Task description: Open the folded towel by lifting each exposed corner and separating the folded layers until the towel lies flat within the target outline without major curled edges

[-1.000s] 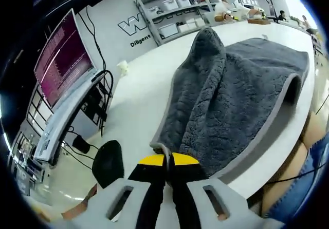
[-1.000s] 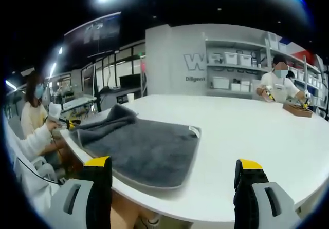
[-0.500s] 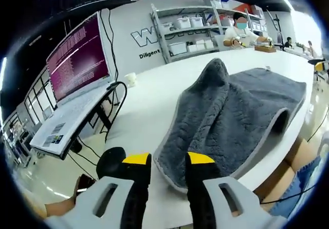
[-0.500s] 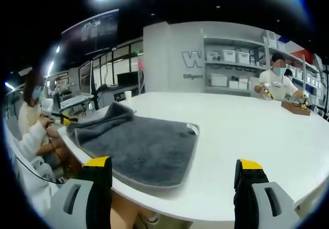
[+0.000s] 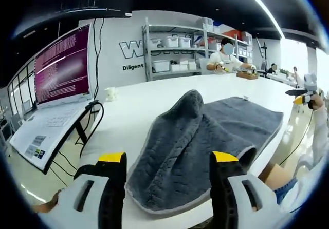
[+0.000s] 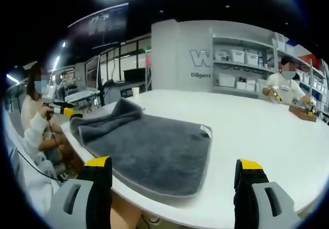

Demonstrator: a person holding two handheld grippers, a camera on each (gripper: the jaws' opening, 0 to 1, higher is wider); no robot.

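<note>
A grey towel (image 5: 205, 141) lies on a white table (image 5: 139, 106), one fold humped up into a peak. The left gripper (image 5: 167, 162) hangs over its near edge, jaws spread, holding nothing. The right gripper (image 6: 175, 170) is level at the table's edge, jaws wide apart and empty.

You're working at a white, round-edged bench (image 6: 247, 136). The grey towel (image 6: 146, 149) lies directly on it, near the bench's edge, one end humped into a raised fold (image 5: 190, 103) and the rest spread flat. A small wooden block (image 6: 300, 112) sits on the far side.
</note>
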